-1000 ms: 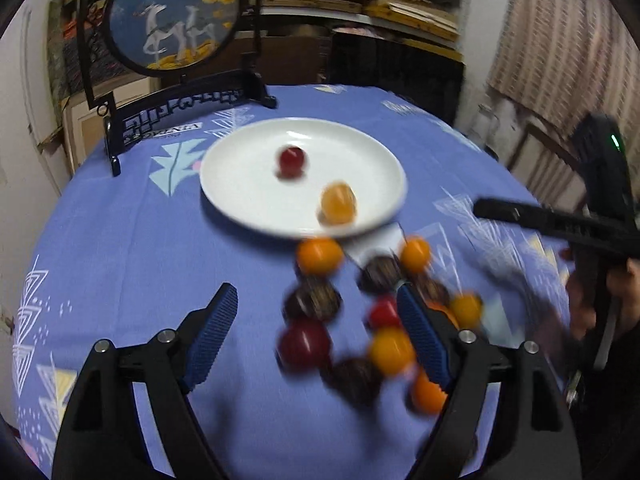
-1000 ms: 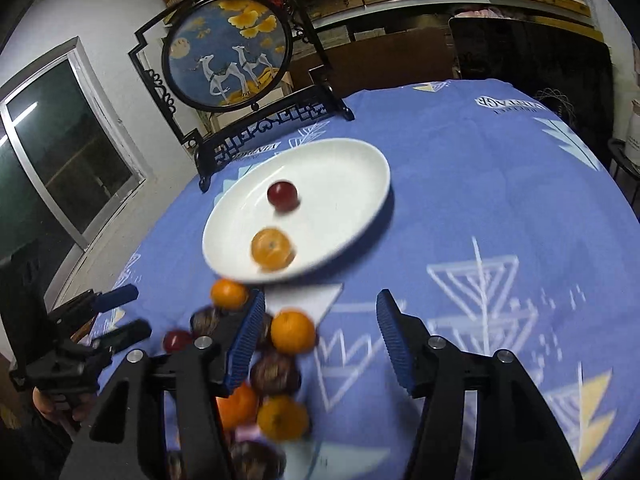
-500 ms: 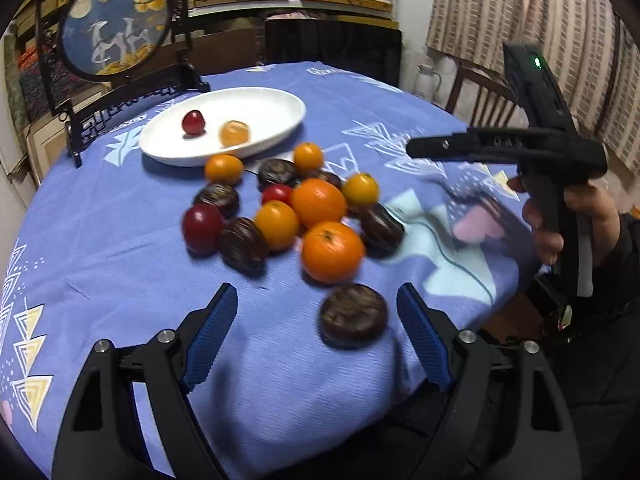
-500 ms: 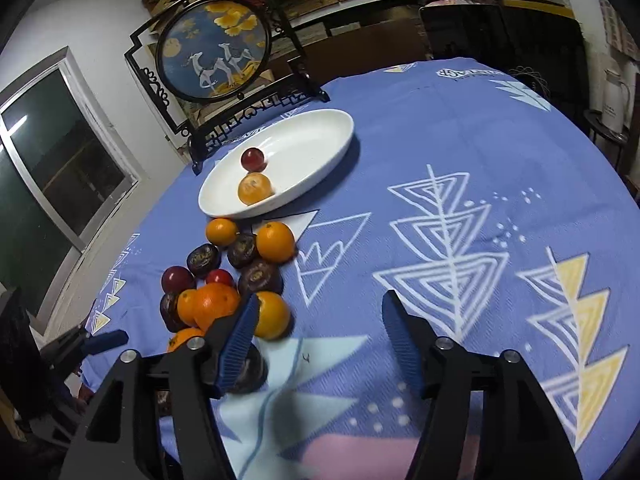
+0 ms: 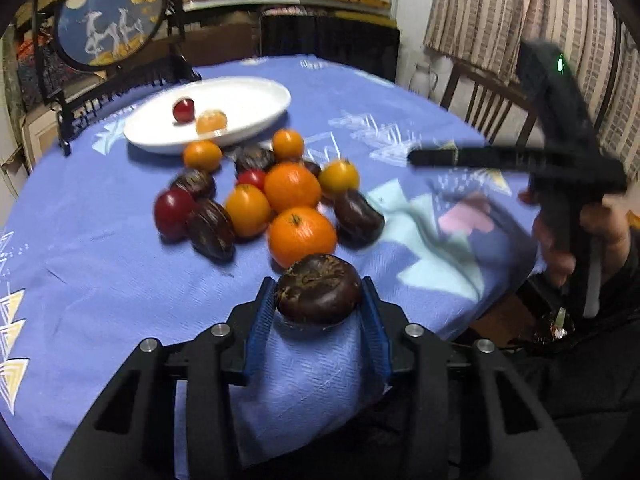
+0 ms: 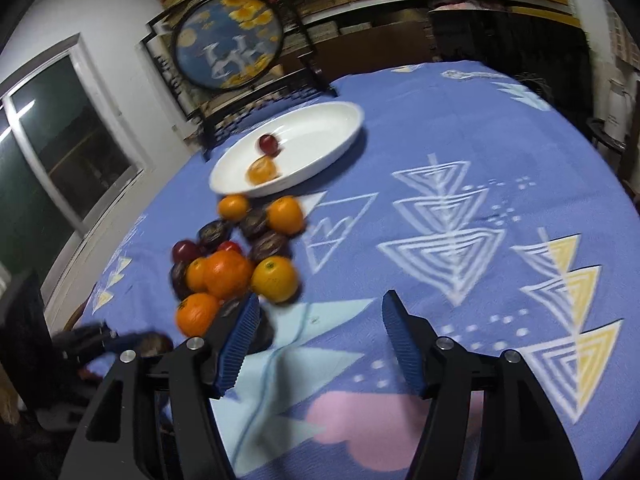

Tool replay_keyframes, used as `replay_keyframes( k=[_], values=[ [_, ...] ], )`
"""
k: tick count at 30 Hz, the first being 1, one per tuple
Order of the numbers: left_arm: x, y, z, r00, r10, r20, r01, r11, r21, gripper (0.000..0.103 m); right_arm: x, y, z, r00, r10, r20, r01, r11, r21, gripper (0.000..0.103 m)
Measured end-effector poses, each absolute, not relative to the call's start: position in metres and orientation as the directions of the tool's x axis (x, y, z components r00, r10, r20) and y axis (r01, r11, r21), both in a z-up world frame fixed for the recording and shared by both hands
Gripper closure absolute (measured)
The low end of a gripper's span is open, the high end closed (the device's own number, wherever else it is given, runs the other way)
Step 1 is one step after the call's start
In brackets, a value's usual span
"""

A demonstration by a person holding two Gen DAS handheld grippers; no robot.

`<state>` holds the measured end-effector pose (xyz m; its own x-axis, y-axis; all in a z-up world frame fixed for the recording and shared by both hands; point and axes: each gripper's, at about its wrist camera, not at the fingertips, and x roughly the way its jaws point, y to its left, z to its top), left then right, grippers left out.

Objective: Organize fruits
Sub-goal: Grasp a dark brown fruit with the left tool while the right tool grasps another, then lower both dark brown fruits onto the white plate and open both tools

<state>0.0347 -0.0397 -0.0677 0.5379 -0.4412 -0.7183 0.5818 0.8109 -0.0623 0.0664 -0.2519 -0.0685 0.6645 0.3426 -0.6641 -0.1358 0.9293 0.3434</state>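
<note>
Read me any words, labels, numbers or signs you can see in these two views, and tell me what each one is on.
None can be read.
Tablecloth: a small printed mark near the far edge, too blurred to read.
Round framed picture: deer and blossoms only, no lettering visible.
Right gripper: its handle shows a green light, no text.
White plate and the fruit: unmarked.

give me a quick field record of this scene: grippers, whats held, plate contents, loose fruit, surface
left gripper: jaws have just been closing, pads now against a dark brown wrinkled fruit
right gripper: open, nothing between the jaws
white plate: one red fruit, one orange fruit
loose fruit: cluster of oranges, dark fruits and red ones between the plate and left gripper; nearest is a large orange
surface: round table under a blue patterned cloth
</note>
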Motion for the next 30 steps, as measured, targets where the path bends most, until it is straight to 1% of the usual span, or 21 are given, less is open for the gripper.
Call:
replay_keyframes(
  k=[5, 10, 14, 15, 17, 22, 26, 30],
  values=[
    [0.036, -0.022, -0.054, 0.579, -0.438, -0.688, 0.542, 0.837, -0.077, 0.061, 0.070, -0.219, -0.074, 0.626, 0.381, -0.680, -0.231, 0.924, 0.306, 0.039],
    [0.040, -0.011, -0.053, 0.590, -0.423, -0.688, 0.516, 0.852, -0.082, 0.061, 0.075, -0.194, -0.085, 0.585, 0.387, -0.713, -0.285, 0.921, 0.266, 0.039],
    [0.041, -0.008, -0.056, 0.584, -0.425, -0.692, 0.514, 0.853, -0.090, 0.061, 0.083, -0.197, -0.093, 0.572, 0.420, -0.704, -0.274, 0.907, 0.319, 0.040],
    [0.041, -0.008, -0.056, 0.583, -0.427, -0.691, 0.515, 0.852, -0.092, 0.061, 0.086, -0.200, -0.095, 0.564, 0.446, -0.695, -0.270, 0.895, 0.356, 0.041],
    [0.042, -0.008, -0.056, 0.585, -0.424, -0.691, 0.513, 0.854, -0.090, 0.061, 0.088, -0.201, -0.099, 0.543, 0.484, -0.686, -0.282, 0.875, 0.394, 0.059],
    [0.046, -0.004, -0.059, 0.591, -0.420, -0.689, 0.497, 0.862, -0.099, 0.061, 0.081, -0.197, -0.092, 0.552, 0.492, -0.673, -0.317, 0.870, 0.377, 0.060],
    [0.054, 0.001, -0.054, 0.606, -0.412, -0.681, 0.475, 0.873, -0.105, 0.061, 0.075, -0.208, -0.070, 0.596, 0.491, -0.635, -0.324, 0.871, 0.370, 0.060],
    [0.073, 0.002, -0.039, 0.623, -0.418, -0.661, 0.479, 0.872, -0.100, 0.061, 0.084, -0.228, -0.049, 0.628, 0.492, -0.602, -0.310, 0.869, 0.386, 0.060]
  ],
)
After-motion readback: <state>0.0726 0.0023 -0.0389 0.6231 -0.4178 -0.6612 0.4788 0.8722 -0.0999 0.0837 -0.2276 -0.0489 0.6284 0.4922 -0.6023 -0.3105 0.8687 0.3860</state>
